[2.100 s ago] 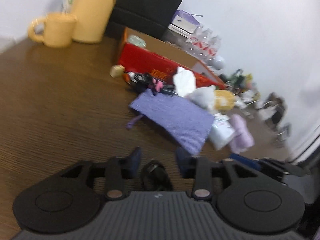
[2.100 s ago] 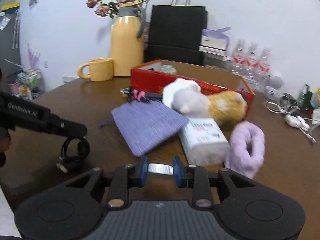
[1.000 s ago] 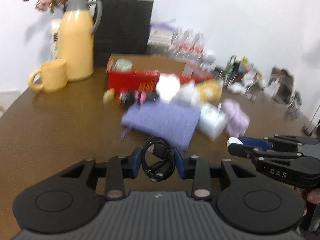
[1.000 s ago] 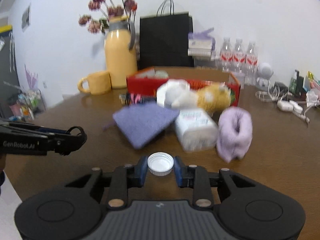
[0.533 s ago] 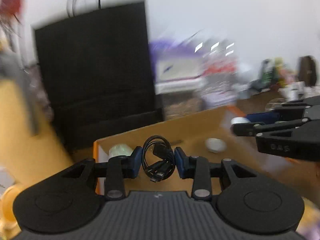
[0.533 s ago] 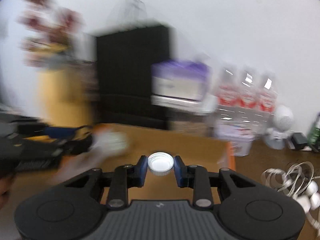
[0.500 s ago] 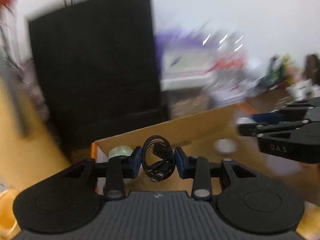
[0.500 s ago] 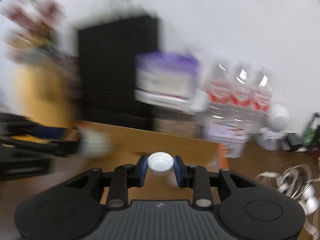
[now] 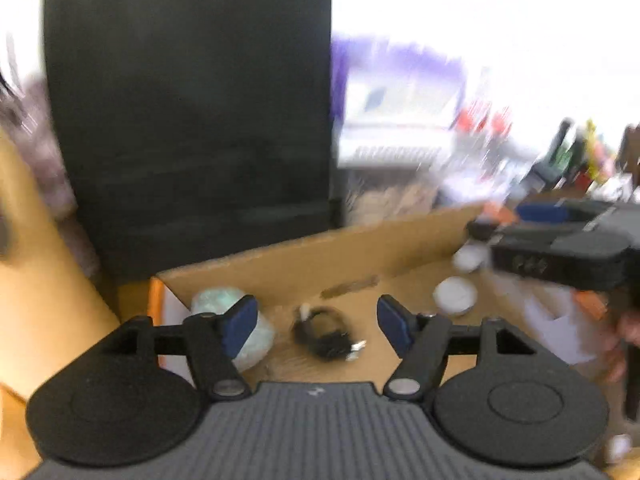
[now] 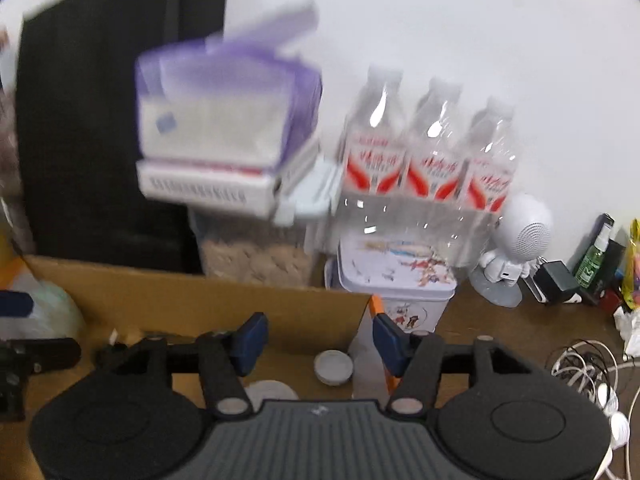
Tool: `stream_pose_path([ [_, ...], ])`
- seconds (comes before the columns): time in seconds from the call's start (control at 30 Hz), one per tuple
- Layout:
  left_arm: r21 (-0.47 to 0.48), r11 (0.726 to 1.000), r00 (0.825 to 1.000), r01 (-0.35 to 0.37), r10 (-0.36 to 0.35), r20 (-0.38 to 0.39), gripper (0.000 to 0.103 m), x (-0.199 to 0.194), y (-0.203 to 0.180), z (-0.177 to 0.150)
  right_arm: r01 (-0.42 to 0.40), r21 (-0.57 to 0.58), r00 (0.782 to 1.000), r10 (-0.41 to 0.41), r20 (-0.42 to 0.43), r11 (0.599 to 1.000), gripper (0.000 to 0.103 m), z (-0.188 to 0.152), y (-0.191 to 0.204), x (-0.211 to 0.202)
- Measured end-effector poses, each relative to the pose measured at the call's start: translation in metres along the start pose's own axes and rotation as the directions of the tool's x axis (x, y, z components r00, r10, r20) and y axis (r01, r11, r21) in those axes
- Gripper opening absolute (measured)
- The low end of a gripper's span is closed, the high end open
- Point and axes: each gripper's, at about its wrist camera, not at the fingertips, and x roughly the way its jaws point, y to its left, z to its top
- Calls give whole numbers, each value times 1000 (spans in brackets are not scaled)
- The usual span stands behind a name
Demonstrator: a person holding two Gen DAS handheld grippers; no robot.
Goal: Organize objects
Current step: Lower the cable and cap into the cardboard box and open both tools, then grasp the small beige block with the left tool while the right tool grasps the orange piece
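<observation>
below the opening left claw (image 9: 312, 316), a black coiled cable (image 9: 326, 334) loose on the box floor (image 9: 360, 304)

Box (image 9: 340, 256) open above; black bag (image 9: 188, 120) seemingly close behind.

Bright, even indoor light, white wall (image 10: 440, 20) overexposed, strong motion blur on black paper bag (image 9: 188, 120) and purple-white box (image 10: 216, 132), water bottles (image 10: 432, 152) showing glare streaks, fisheye bending and dark corners at edges.
</observation>
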Motion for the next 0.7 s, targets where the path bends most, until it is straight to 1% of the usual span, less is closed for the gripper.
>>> stream_pose_path([
  [0.03, 3, 1000, 1000, -6, 6, 27, 72, -21, -4, 4, -26, 11, 1000, 26, 9, 1000, 59, 3, -1, -13],
  [0.07, 0, 1000, 998, -19, 19, 60, 73, -45, -7, 8, -55, 10, 998, 54, 24, 998, 62, 7, 0, -30],
  [0.1, -6, 1000, 996, -26, 27, 89, 77, -68, -10, 12, -72, -5, 996, 72, 42, 997, 70, 10, 2, -48],
  [0.13, -9, 1000, 993, -26, 27, 114, 84, -93, -13, 12, -81, -25, 994, 83, 64, 996, 78, 12, 5, -64],
  [0.17, -14, 1000, 991, -27, 28, 131, 88, -113, -16, 12, -85, -54, 992, 89, 85, 995, 93, 13, 7, -84],
  [0.2, -20, 999, 989, -25, 28, 147, 95, -133, -19, 9, -85, -79, 991, 93, 97, 993, 94, 11, 9, -98],
  [0.23, -15, 1000, 987, -27, 29, 155, 97, -152, -23, 2, -88, -99, 988, 99, 115, 991, 94, 9, 9, -114],
  [0.3, 20, 999, 987, -34, 31, 157, 97, -191, -33, -20, -123, -105, 987, 132, 89, 987, 94, 2, 6, -145],
  [0.37, 33, 999, 985, -32, 26, 171, 99, -226, -44, -47, -208, -61, 975, 212, 64, 976, 94, -9, -5, -181],
  [0.4, 31, 999, 983, -29, 23, 185, 103, -239, -48, -62, -241, -51, 968, 244, 55, 969, 94, -16, -10, -197],
  [0.43, 28, 999, 979, -27, 21, 201, 103, -251, -52, -78, -265, -46, 962, 268, 54, 963, 94, -26, -15, -214],
  [0.47, 27, 999, 978, -25, 18, 209, 103, -264, -56, -93, -279, -47, 958, 281, 54, 959, 94, -41, -19, -234],
  [0.53, 37, 999, 979, -27, 19, 202, 103, -283, -63, -128, -293, -59, 952, 297, 70, 954, 94, -74, -27, -268],
  [0.63, 16, 1000, 986, -20, 17, 165, 103, -301, -71, -173, -318, -68, 941, 323, 101, 946, 95, -130, -33, -321],
  [0.7, 4, 1000, 990, -10, 9, 138, 103, -316, -76, -203, -333, -61, 934, 338, 117, 941, 96, -160, -39, -351],
])
